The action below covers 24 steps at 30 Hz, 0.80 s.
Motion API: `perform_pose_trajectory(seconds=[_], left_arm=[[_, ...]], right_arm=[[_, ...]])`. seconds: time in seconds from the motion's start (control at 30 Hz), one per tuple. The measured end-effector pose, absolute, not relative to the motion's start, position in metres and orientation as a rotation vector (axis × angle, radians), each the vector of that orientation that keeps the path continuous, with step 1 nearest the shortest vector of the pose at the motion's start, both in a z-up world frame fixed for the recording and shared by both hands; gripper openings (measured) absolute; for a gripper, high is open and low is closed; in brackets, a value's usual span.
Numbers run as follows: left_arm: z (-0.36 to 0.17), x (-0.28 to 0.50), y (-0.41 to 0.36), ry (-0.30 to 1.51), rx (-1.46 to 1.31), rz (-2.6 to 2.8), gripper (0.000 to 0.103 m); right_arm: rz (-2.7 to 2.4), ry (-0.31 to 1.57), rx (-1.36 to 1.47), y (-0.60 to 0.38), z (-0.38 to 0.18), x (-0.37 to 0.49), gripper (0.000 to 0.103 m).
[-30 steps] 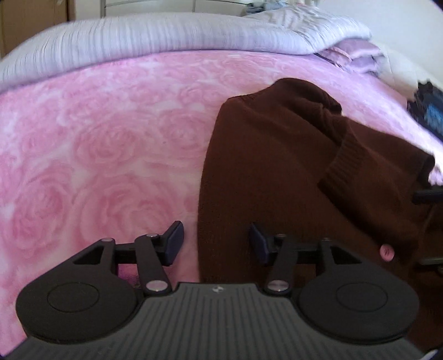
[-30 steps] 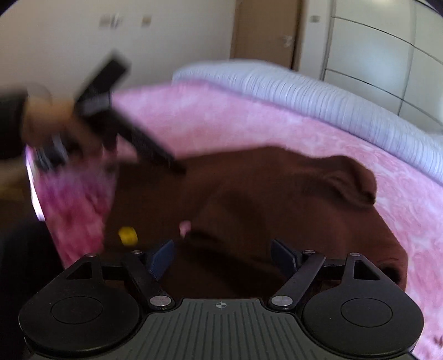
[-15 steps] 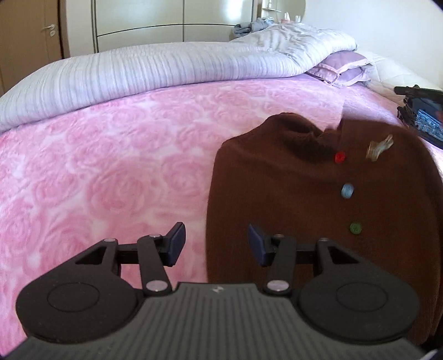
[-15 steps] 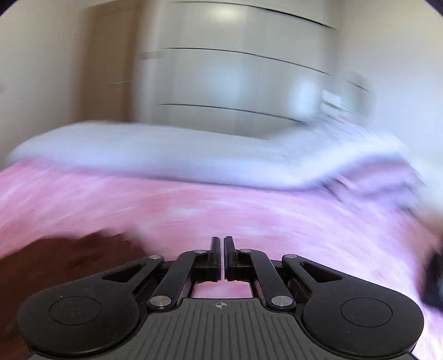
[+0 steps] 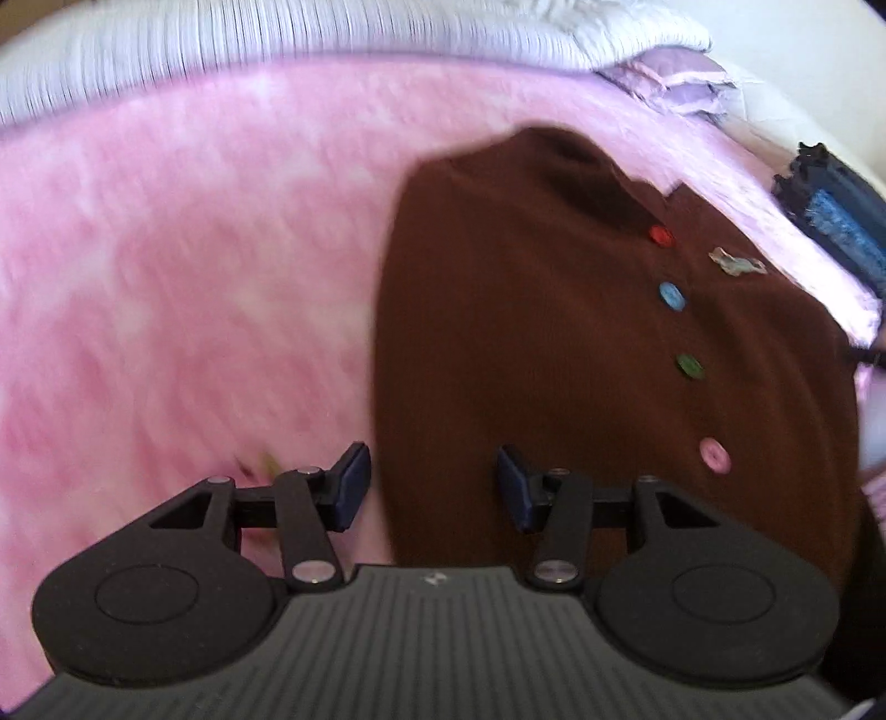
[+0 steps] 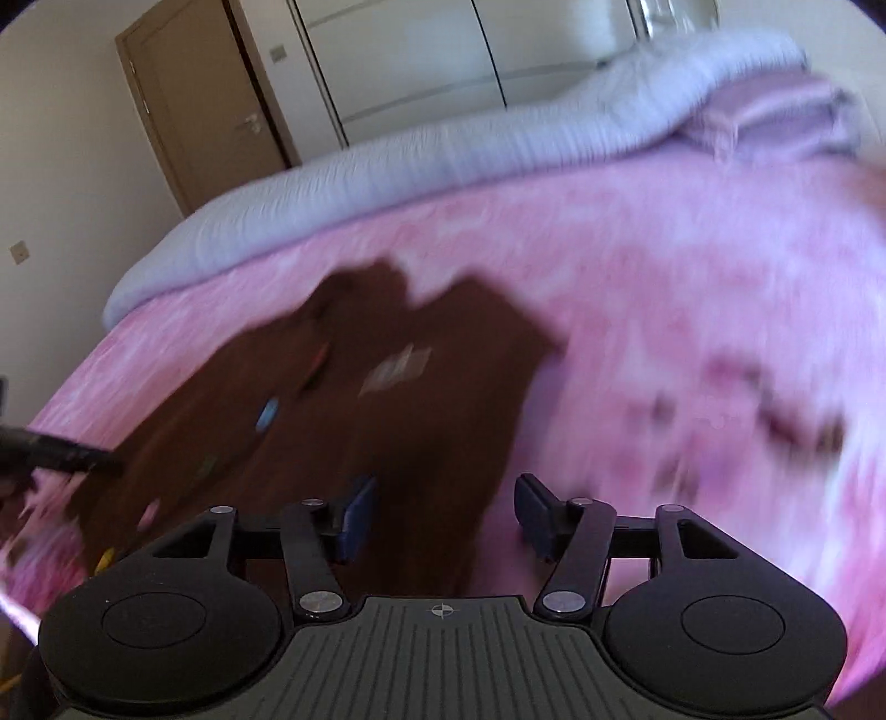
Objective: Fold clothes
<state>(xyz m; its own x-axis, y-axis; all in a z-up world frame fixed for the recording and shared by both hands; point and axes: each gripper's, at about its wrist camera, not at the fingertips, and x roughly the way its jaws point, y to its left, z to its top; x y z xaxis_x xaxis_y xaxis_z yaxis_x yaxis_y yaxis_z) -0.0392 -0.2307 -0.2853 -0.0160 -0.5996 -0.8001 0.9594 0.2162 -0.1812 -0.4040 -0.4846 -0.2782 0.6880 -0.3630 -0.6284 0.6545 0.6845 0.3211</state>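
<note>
Two pairs of tongs flank a brown cardigan (image 5: pixel 554 360) laid flat, button side up, on a bed's pink rose-print blanket (image 5: pixel 183 288). Left tongs (image 5: pixel 429 484) hang with jaws apart and empty over the garment's left edge, the nearer hem beneath them. Right tongs (image 6: pixel 443 518) are opening, nothing between the pads, over the opposite edge, where brown knit meets pink blanket. Down the cardigan's front runs a row of coloured buttons: red (image 5: pixel 662 236) near the collar at 12 o'clock, then blue (image 5: pixel 671 295), green (image 5: pixel 689 366) and pink (image 5: pixel 714 455) toward 6 o'clock; a small pale patch (image 5: pixel 739 263) sits at 2 o'clock from the blue one. Beyond the collar lies a rolled grey-white duvet (image 5: pixel 332 39) along the bed's far side, with lilac pillows (image 5: pixel 675 83) at 1 o'clock and a dark blue object (image 5: pixel 830 216) at 3 o'clock, too blurred to identify. A wardrobe (image 6: pixel 443 55) and door (image 6: pixel 199 99) stand behind the bed. Folding appears barely begun. Done well, each pair should pinch only the edge layer, both lifting together and carrying the sides inward evenly, keeping the button line straight and the knit unstretched.
</note>
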Motion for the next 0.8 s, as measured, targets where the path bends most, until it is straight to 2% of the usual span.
perform_pose_trajectory(seconds=[0.07,0.1,0.13,0.27,0.37,0.43,0.53,0.57,0.6,0.63,0.8], left_arm=[[-0.286,-0.046,-0.233,0.885,0.525,-1.323,0.038],[-0.284,-0.049,-0.234,0.884,0.530,-1.334,0.018],[-0.282,-0.052,-0.235,0.887,0.530,-1.353,0.005],[-0.267,-0.067,-0.232,0.826,0.572,-1.403,0.004],[-0.253,-0.057,-0.218,0.834,0.487,-1.399,0.004],[-0.247,-0.045,-0.207,0.863,0.403,-1.397,0.004],[-0.243,-0.035,-0.197,0.908,0.318,-1.403,0.004],[-0.243,-0.036,-0.196,0.919,0.306,-1.406,0.004],[-0.243,-0.037,-0.196,0.927,0.301,-1.410,0.004],[-0.243,-0.039,-0.196,0.930,0.299,-1.416,0.004],[-0.237,-0.044,-0.198,0.911,0.301,-1.428,0.004]], right_arm=[[-0.609,0.572,0.622,-0.467,-0.286,-0.412,0.061],[-0.636,0.573,0.648,-0.461,-0.288,-0.413,0.061],[-0.659,0.574,0.673,-0.459,-0.289,-0.416,0.061],[-0.535,0.656,0.655,-0.455,-0.275,-0.412,0.061],[-0.397,0.773,0.533,-0.440,-0.265,-0.401,0.061],[-0.314,0.833,0.548,-0.437,-0.273,-0.395,0.061],[-0.240,0.815,0.722,-0.446,-0.298,-0.391,0.062],[-0.240,0.788,0.778,-0.450,-0.304,-0.392,0.068],[-0.233,0.756,0.829,-0.453,-0.307,-0.394,0.078],[-0.219,0.732,0.877,-0.455,-0.309,-0.395,0.081],[-0.094,0.674,1.017,-0.455,-0.318,-0.397,0.081]])
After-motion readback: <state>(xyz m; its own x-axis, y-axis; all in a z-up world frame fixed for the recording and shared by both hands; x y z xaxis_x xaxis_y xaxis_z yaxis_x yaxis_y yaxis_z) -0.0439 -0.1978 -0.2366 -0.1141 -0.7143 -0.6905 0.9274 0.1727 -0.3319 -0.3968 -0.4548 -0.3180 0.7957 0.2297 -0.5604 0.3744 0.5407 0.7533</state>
